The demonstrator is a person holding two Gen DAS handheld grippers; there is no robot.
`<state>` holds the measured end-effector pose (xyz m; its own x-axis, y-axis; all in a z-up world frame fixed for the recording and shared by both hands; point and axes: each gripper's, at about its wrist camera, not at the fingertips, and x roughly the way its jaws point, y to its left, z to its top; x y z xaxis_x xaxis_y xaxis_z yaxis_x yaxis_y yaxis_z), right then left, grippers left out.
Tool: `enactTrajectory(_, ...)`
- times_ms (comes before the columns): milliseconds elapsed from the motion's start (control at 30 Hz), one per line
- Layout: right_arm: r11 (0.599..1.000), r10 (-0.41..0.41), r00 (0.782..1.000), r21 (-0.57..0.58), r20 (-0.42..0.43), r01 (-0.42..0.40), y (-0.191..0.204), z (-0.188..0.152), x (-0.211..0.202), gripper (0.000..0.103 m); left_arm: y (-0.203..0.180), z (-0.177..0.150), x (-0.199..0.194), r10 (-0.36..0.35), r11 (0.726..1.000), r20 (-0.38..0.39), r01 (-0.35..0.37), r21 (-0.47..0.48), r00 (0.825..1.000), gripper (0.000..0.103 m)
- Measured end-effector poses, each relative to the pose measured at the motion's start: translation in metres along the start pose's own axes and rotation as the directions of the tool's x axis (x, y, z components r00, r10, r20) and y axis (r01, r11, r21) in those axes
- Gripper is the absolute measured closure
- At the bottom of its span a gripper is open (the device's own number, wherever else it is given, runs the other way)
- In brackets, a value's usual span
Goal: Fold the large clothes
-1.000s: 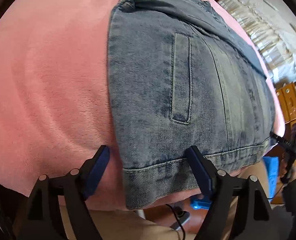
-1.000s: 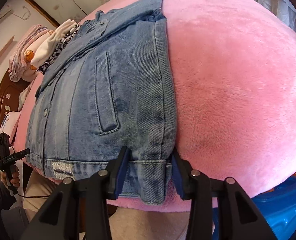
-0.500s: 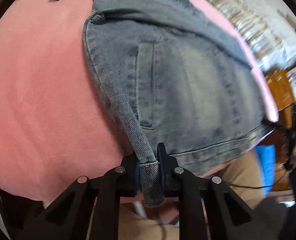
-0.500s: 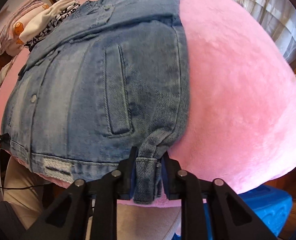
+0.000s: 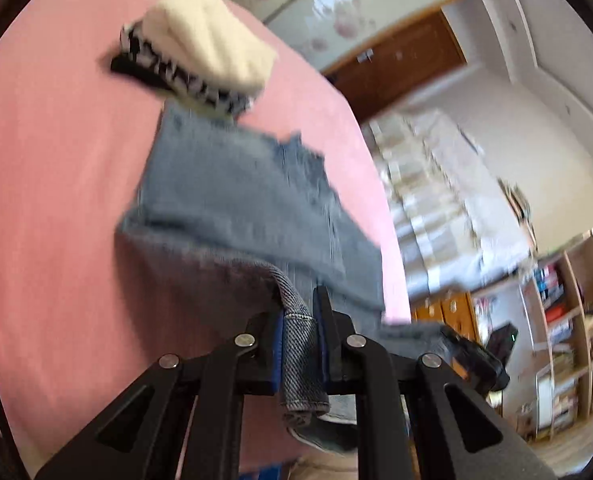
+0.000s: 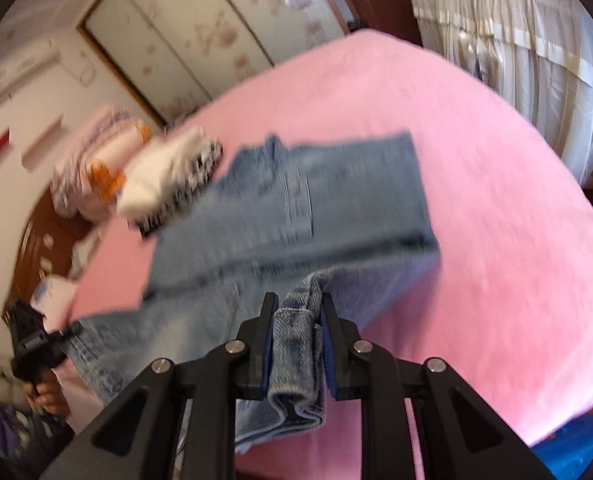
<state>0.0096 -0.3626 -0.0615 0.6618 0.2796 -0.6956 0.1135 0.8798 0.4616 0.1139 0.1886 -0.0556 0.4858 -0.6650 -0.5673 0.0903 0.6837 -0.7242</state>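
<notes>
1. The denim jacket (image 6: 296,208) lies on the pink blanket (image 6: 496,220), collar end toward the far side, its sides already turned in so it reads as a narrow panel; the near hem end is off the blanket and hangs between the two grippers
2. The left gripper (image 5: 300,344) is clenched on one bottom corner of the hem, the denim squeezed between its blue pads (image 5: 277,354) with a short tail drooping below
3. The right gripper (image 6: 296,346) is clamped on the other bottom corner in the same way, folded denim bunched between its pads; its jaws have just been closing onto that cloth
4. Judged from this, the lengthwise folds look done and the crosswise fold is only starting: the hem is raised but has not yet been carried over toward the collar
5. What seems left: bring the hem across the body, lay it down square, release both corners and smooth the result
6. A white and black-patterned folded garment (image 5: 200,48) sits on the blanket just beyond the collar, so the fold has to land short of it
7. The pictures are motion-blurred, so fine creases in the jacket cannot be judged
</notes>
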Motion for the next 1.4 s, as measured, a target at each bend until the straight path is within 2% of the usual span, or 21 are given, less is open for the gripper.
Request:
enactTrajectory(167, 0.994, 0.016, 0.997, 0.109, 0.080, -0.025, -0.014, 0.085, 0.020, 0.084, 0.006, 0.083, 0.034, 0.079, 0.996, 0.077, -0.075, -0.055, 0.994, 0.092)
enactTrajectory(233, 0.991, 0.005, 0.996, 0.132, 0.087, -0.017, -0.018, 0.120, 0.040, 0.084, 0.014, 0.115, 0.054, 0.124, 0.991, 0.095, -0.118, -0.067, 0.988, 0.092)
enactTrajectory(300, 0.989, -0.008, 0.996, 0.145, 0.090, -0.005, -0.025, 0.154, 0.064, 0.080, 0.025, 0.145, 0.084, 0.168, 0.983, 0.083, -0.161, -0.083, 0.982, 0.086)
enactTrajectory(333, 0.988, -0.026, 0.996, 0.156, 0.087, 0.012, -0.029, 0.168, 0.078, 0.076, 0.031, 0.158, 0.102, 0.204, 0.976, 0.065, -0.199, -0.084, 0.977, 0.082)
enactTrajectory(367, 0.983, -0.055, 0.995, 0.179, 0.082, 0.040, -0.037, 0.183, 0.093, 0.068, 0.036, 0.170, 0.121, 0.259, 0.964, 0.054, -0.254, -0.078, 0.964, 0.067)
enactTrajectory(400, 0.977, -0.095, 0.992, 0.197, 0.082, 0.077, -0.044, 0.193, 0.108, 0.061, 0.040, 0.177, 0.132, 0.292, 0.955, 0.053, -0.288, -0.071, 0.955, 0.048)
enactTrajectory(467, 0.965, -0.152, 0.986, 0.227, 0.074, 0.132, -0.062, 0.205, 0.136, 0.053, 0.053, 0.190, 0.157, 0.354, 0.935, 0.046, -0.351, -0.057, 0.934, 0.038)
enactTrajectory(533, 0.956, -0.189, 0.981, 0.236, 0.039, 0.174, -0.079, 0.208, 0.164, 0.052, 0.066, 0.195, 0.176, 0.377, 0.925, 0.020, -0.375, -0.057, 0.926, 0.037)
enactTrajectory(633, 0.958, -0.199, 0.980, 0.205, -0.026, 0.200, -0.095, 0.204, 0.197, 0.052, 0.083, 0.194, 0.205, 0.450, 0.893, -0.039, -0.450, 0.008, 0.892, 0.037)
enactTrajectory(700, 0.966, -0.184, 0.980, 0.174, -0.072, 0.193, -0.104, 0.198, 0.217, 0.052, 0.085, 0.190, 0.220, 0.487, 0.872, -0.047, -0.484, 0.071, 0.872, 0.037)
enactTrajectory(767, 0.972, -0.168, 0.981, 0.152, -0.097, 0.182, -0.108, 0.189, 0.228, 0.052, 0.086, 0.185, 0.232, 0.494, 0.865, -0.045, -0.486, 0.129, 0.868, 0.037)
enactTrajectory(933, 0.984, -0.157, 0.976, 0.055, -0.150, 0.167, -0.095, 0.178, 0.252, 0.052, 0.081, 0.175, 0.251, 0.464, 0.864, -0.037, -0.443, 0.240, 0.885, 0.037)
enactTrajectory(1100, 0.974, -0.224, 0.961, -0.067, -0.162, 0.216, -0.089, 0.177, 0.273, 0.050, 0.074, 0.170, 0.279, 0.524, 0.807, -0.048, -0.478, 0.346, 0.850, 0.037)
enactTrajectory(1200, 0.965, -0.252, 0.957, -0.118, -0.147, 0.236, -0.085, 0.175, 0.276, 0.052, 0.074, 0.171, 0.290, 0.532, 0.800, -0.049, -0.483, 0.356, 0.845, 0.039)
enactTrajectory(1233, 0.959, -0.266, 0.954, -0.136, -0.140, 0.248, -0.083, 0.173, 0.276, 0.054, 0.073, 0.170, 0.292, 0.529, 0.801, -0.050, -0.480, 0.358, 0.847, 0.043)
enactTrajectory(1267, 0.955, -0.276, 0.952, -0.149, -0.135, 0.256, -0.082, 0.173, 0.276, 0.064, 0.068, 0.168, 0.293, 0.526, 0.799, -0.046, -0.475, 0.368, 0.849, 0.058)
enactTrajectory(1300, 0.944, -0.303, 0.945, -0.172, -0.119, 0.281, -0.079, 0.171, 0.273, 0.073, 0.065, 0.167, 0.290, 0.544, 0.783, -0.026, -0.496, 0.376, 0.839, 0.071)
enactTrajectory(1333, 0.936, -0.322, 0.941, -0.185, -0.105, 0.300, -0.077, 0.169, 0.271, 0.076, 0.059, 0.163, 0.290, 0.566, 0.761, -0.004, -0.521, 0.388, 0.824, 0.076)
enactTrajectory(1367, 0.929, -0.334, 0.938, -0.198, -0.087, 0.313, -0.074, 0.167, 0.267, 0.086, 0.052, 0.160, 0.287, 0.576, 0.746, 0.022, -0.536, 0.397, 0.817, 0.083)
enactTrajectory(1400, 0.925, -0.338, 0.938, -0.208, -0.073, 0.318, -0.070, 0.165, 0.263, 0.091, 0.049, 0.158, 0.283, 0.584, 0.732, 0.050, -0.552, 0.400, 0.811, 0.084)
